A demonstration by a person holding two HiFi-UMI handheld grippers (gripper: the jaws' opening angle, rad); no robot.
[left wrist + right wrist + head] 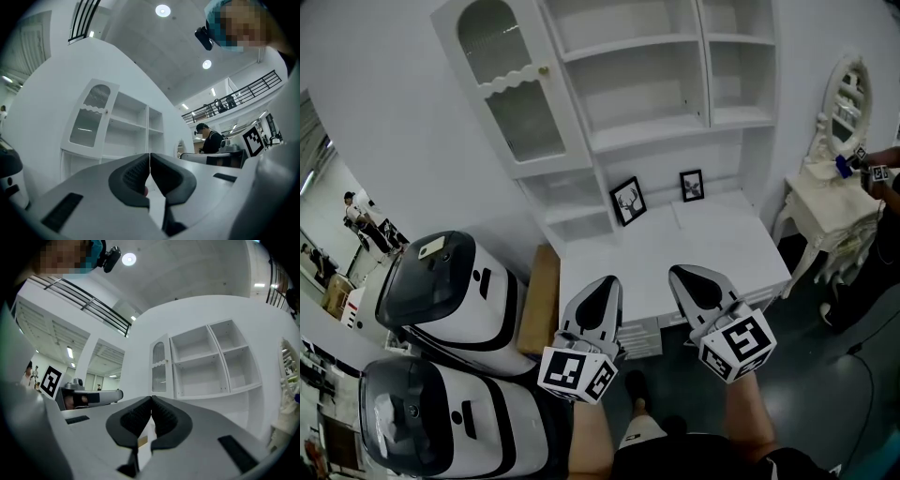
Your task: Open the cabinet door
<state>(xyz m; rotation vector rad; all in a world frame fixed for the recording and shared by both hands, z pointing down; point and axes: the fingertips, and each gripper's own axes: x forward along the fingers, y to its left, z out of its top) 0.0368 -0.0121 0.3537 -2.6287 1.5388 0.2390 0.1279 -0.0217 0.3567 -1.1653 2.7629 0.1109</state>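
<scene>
Head view, bottom centre: left gripper [602,281] and right gripper [680,273] side by side, jaws of each pressed together, nothing between. Just beyond tips, white desk [712,248] carrying two framed pictures [628,201]. Farthest, upper left of frame: cabinet door [511,89], arched glass pane, small knob on right edge, well apart from both grippers; shut or ajar unclear.

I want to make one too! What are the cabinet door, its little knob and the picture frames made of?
The cabinet door looks like wood painted matte white, with a pane, probably glass: a light glints on it. The knob looks gold-coloured, maybe metal; it is too small to be sure. The picture frames are black, painted wood or plastic; I cannot tell which.
</scene>
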